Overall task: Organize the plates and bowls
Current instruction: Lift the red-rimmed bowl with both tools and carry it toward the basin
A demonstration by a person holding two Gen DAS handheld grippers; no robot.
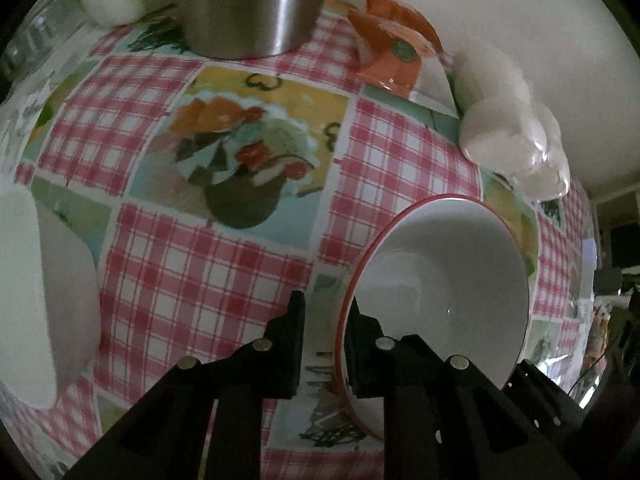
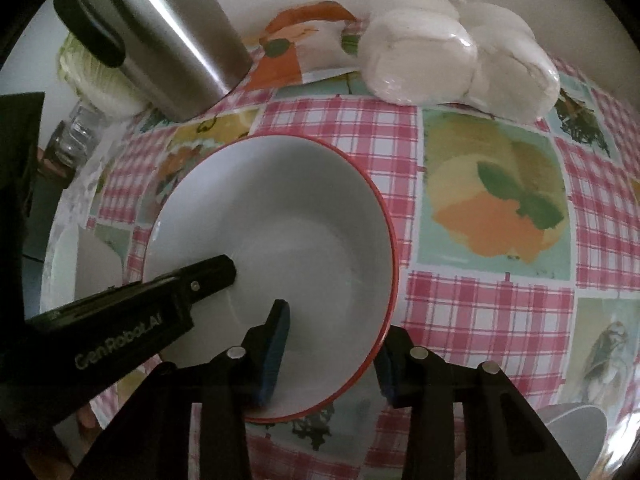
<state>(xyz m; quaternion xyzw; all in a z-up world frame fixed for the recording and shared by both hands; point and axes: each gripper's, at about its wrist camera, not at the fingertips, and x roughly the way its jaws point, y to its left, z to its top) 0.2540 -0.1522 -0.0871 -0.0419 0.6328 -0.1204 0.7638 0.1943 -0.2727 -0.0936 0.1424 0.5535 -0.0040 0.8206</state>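
Note:
A white bowl with a red rim point(image 2: 280, 216) sits on the checked tablecloth; it also shows in the left wrist view point(image 1: 448, 264). My left gripper point(image 1: 324, 344) straddles the bowl's left rim, one finger inside and one outside, closed on the wall. My right gripper point(image 2: 332, 356) straddles the bowl's near rim, its left finger point(image 2: 276, 344) inside and its right finger point(image 2: 390, 372) outside, with a gap to the wall. The left gripper's finger point(image 2: 208, 272) reaches into the bowl in the right wrist view.
A steel mug point(image 2: 168, 40) stands at the back beside a cabbage point(image 2: 100, 80) and a glass jar point(image 2: 76, 132). Wrapped white buns point(image 2: 460, 56) lie at the back right. Another white dish point(image 1: 44, 300) sits to the left. A grey bowl edge point(image 2: 572, 428) is at the lower right.

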